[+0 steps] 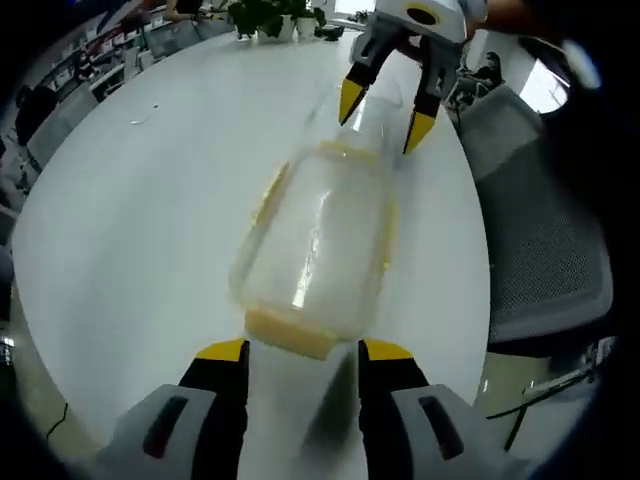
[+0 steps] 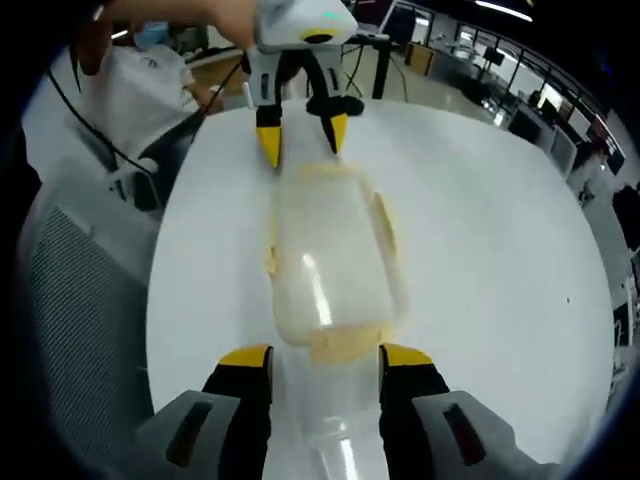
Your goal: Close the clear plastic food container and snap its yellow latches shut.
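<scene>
Two grippers are facing each other across a clear plastic food container (image 1: pixel 318 245) that is lying on a round white table (image 1: pixel 140 220). In the left gripper view, the left gripper (image 1: pixel 300 352) is rising from the bottom with its yellow-tipped jaws standing apart, and the near short end of the container, with a yellow latch (image 1: pixel 288 334) on it, is sitting just in front of the gap between them. I cannot tell if the tips are touching the latch. At the far end of the container the right gripper (image 1: pixel 384 116) is coming down from the top, its jaws also apart, with the tips near the far rim.

In the right gripper view, the same container (image 2: pixel 330 265) is lying lengthwise in the middle of the table (image 2: pixel 480 220). The right gripper (image 2: pixel 327 355) is standing with its jaws open on both sides of the near yellow latch (image 2: pixel 345 343), and the left gripper (image 2: pixel 300 135) is hanging open over the far end. Yellow latches (image 2: pixel 384 218) are showing along the long sides too, but the picture is blurred and I cannot say if they are snapped down.

A grey mesh chair (image 1: pixel 545 240) is standing beside the table, and potted plants (image 1: pixel 270 18) are sitting at its far edge. A person in a white top (image 2: pixel 140 85) is sitting behind the table in the right gripper view.
</scene>
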The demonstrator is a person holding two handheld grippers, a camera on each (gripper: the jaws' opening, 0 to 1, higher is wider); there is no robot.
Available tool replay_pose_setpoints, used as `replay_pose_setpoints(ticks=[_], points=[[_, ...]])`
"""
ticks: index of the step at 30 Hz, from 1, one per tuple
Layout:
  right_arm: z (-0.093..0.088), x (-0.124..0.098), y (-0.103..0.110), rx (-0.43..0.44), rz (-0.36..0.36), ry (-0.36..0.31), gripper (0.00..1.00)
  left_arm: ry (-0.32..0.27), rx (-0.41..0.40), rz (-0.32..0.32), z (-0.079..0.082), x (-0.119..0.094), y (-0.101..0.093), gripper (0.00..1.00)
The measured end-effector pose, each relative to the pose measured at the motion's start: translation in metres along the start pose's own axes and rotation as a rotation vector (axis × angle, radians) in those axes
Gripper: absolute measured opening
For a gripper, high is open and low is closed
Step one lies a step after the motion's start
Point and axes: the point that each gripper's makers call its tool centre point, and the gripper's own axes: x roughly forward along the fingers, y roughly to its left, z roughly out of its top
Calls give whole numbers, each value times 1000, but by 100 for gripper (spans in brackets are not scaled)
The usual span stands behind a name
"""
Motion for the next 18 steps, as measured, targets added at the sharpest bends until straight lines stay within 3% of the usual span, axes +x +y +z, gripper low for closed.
replay_pose_setpoints(ticks=[18], points=[[-1, 11, -7, -45, 8, 37, 45, 27, 149, -12, 1, 8, 9, 43]])
